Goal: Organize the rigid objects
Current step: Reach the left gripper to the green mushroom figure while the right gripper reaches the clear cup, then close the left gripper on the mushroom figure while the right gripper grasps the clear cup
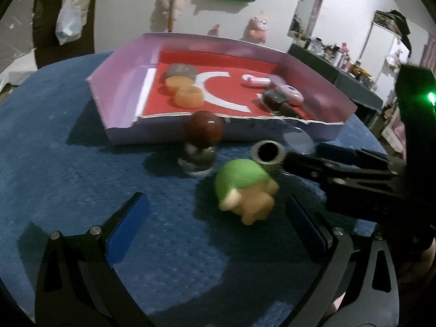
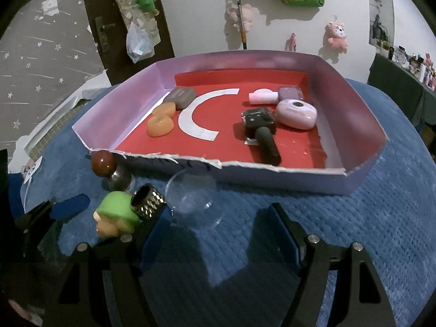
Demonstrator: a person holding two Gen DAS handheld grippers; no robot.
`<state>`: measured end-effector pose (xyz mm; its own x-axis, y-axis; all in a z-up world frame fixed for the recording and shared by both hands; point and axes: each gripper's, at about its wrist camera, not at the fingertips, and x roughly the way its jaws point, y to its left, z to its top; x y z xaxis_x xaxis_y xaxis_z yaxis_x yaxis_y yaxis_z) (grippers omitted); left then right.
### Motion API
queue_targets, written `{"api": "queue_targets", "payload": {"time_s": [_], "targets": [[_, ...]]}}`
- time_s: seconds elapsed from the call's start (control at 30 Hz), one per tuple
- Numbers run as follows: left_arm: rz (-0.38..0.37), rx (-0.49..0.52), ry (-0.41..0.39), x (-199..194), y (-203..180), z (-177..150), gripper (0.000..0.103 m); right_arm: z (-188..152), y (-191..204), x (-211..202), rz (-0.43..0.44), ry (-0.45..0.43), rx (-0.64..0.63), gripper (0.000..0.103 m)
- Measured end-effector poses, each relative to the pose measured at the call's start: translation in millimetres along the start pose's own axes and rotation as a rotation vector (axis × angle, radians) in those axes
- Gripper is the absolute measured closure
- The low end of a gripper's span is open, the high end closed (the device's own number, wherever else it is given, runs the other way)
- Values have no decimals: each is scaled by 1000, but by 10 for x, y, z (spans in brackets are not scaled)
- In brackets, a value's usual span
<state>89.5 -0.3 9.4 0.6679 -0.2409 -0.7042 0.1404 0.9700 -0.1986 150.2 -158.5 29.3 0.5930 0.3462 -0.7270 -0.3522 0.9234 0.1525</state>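
On the blue-covered worktop point(image 2: 368, 218), read left to right in the right wrist view, a brown ball on a metal base point(image 2: 103, 163) stands at about nine o'clock, just outside the box's front left corner. Next comes a green-capped toy figure point(image 2: 115, 214) at eight o'clock, lying tilted, with a knurled metal ring point(image 2: 147, 200) touching its right side. A clear dome-shaped piece point(image 2: 190, 199) sits right of the ring, near the torn front wall of the lilac box point(image 2: 362, 125).

Inside the box, at eleven o'clock, lie a grey block point(image 2: 181, 96) and two orange pieces point(image 2: 160, 121); toward one o'clock are a dark handled item point(image 2: 261, 130), a pink bottle point(image 2: 263, 96) and a lilac rounded case point(image 2: 295, 113).

The right gripper point(image 2: 218, 234) has its jaws standing wide with only cloth between them; its left finger appears to touch the ring, though blur makes that unsure. The left gripper point(image 1: 215, 215) also has wide jaws, the toy figure between them at one o'clock, not pinched.
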Motion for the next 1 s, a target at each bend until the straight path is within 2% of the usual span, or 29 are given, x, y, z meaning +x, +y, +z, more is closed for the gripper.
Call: {"api": "queue_targets", "payload": {"time_s": [0.07,0.17,0.23,0.3,0.33,0.43,0.47,0.5,0.53,0.6,0.7,0.87,1.0], "targets": [[-5,17,2,31,-54,9,1,22,5,0,12,-3,3,29],[-11,29,-5,62,-104,30,4,59,-3,31,28,6,12,37],[-11,23,-13,67,-99,48,12,61,-26,45,52,12,28,41],[-11,17,-20,67,-76,70,26,52,-35,49,64,14,35,43],[-23,11,-19,68,-60,75,30,45,-39,48,68,15,36,44],[-47,-11,-27,54,-13,78,36,25,-43,41,75,16,37,47],[-59,-16,-28,51,-6,81,41,21,-41,40,74,14,36,49],[-78,-18,-24,54,-8,79,47,18,-33,41,76,13,33,52],[-84,-16,-21,61,-17,81,48,14,-23,39,82,11,31,58],[-87,8,-16,66,-71,71,55,9,0,36,87,10,28,59],[-74,27,-22,45,-105,50,55,-4,11,9,84,3,21,60],[-113,-11,-18,11,-30,35,55,-42,-24,-106,99,-15,40,61],[-109,-10,-22,-24,-35,12,55,-88,-39,-177,109,-19,53,61]]}}
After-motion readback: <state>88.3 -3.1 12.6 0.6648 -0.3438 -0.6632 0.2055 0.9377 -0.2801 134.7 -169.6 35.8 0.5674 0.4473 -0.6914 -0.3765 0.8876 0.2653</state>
